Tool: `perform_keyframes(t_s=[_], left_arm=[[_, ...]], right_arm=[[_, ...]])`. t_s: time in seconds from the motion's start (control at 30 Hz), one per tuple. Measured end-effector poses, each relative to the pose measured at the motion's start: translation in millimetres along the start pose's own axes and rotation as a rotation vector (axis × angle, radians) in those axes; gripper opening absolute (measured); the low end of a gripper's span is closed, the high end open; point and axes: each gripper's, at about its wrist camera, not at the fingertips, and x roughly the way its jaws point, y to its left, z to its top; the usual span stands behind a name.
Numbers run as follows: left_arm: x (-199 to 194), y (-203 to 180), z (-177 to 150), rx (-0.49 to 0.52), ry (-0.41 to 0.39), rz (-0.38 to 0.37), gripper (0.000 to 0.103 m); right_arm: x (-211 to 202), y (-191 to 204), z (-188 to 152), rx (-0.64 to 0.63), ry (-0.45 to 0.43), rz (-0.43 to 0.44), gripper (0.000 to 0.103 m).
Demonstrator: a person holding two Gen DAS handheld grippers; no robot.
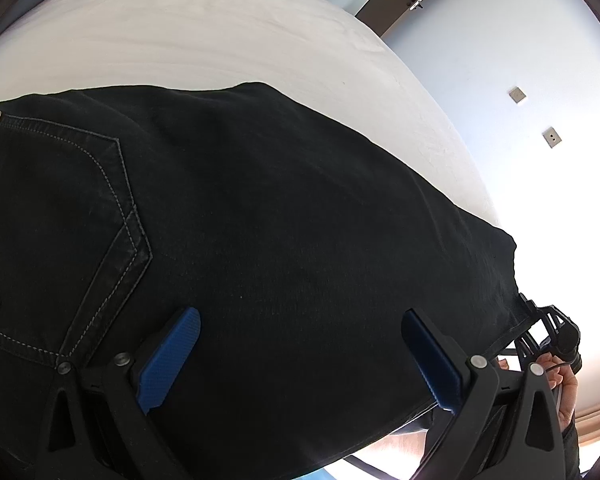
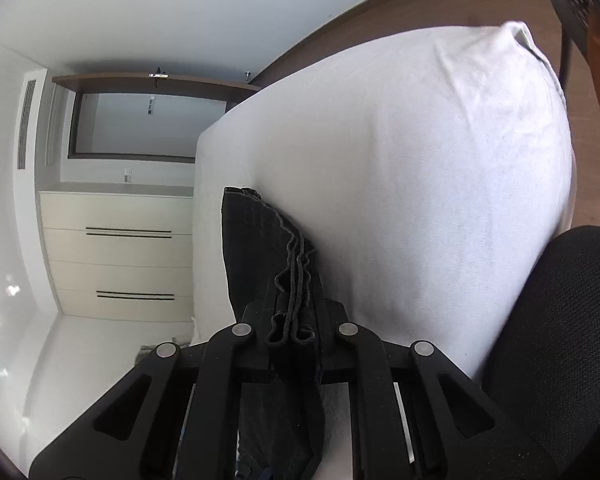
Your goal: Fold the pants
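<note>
On the bed (image 1: 220, 32), black pants (image 1: 260, 208), left gripper (image 1: 300, 356) spread apart (blue pads), right gripper (image 2: 294, 320) clamping hems.

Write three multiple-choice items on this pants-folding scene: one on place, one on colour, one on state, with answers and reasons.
1. Where do the pants lie?
A. on a white bed
B. on a wooden desk
C. in a drawer

2. What colour are the left tool's pads?
A. red
B. blue
C. green

3. How is the right tool set?
A. open, holding nothing
B. shut on a pillow
C. shut on pants

Answers:
1. A: white bed sheet spreads behind the dark cloth.
2. B: both pads show blue.
3. C: bunched hem edges sit pinched between its fingers.
</note>
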Motion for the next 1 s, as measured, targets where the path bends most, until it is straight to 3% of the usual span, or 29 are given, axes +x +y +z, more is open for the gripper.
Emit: perform_keyframes(t_s=[0.1, 0.23, 0.33, 0.4, 0.43, 0.53, 0.7, 1.0], left_arm=[[-1.0, 2.9, -0.8, -0.013, -0.004, -0.015, 0.102], [-3.0, 7.4, -0.3, -0.036, -0.007, -0.037, 0.102], [-4.1, 10.5, 0.8, -0.054, -0.011, -0.047, 0.102], [-5.5, 12.6, 1.6, -0.071, -0.014, -0.053, 0.102], [-6.2, 13.5, 2.3, -0.082, -0.015, -0.055, 0.102], [-10.1, 14.0, 6.9, -0.116, -0.007, -0.062, 0.102], [-2.2, -0.5, 21.7, -0.166, 0.030, -0.157, 0.102], [57.5, -92.9, 54.4, -0.034, 0.196, -0.214, 0.102]], right_arm=[[4.3, 26.4, -5.3, -0.114, -0.008, -0.060, 0.010], [17.0, 97.5, -43.8, -0.453, 0.029, -0.137, 0.010], [42.6, 154.2, -117.8, -0.827, 0.114, -0.182, 0.010], [68.2, 169.8, -178.4, -1.092, 0.176, -0.249, 0.010], [81.0, 169.0, -197.1, -1.153, 0.205, -0.273, 0.010], [113.3, 149.6, -221.7, -1.189, 0.302, -0.345, 0.010], [122.5, 143.2, -215.5, -1.178, 0.306, -0.342, 0.010], [82.6, 130.8, -234.4, -1.218, 0.273, -0.294, 0.010]])
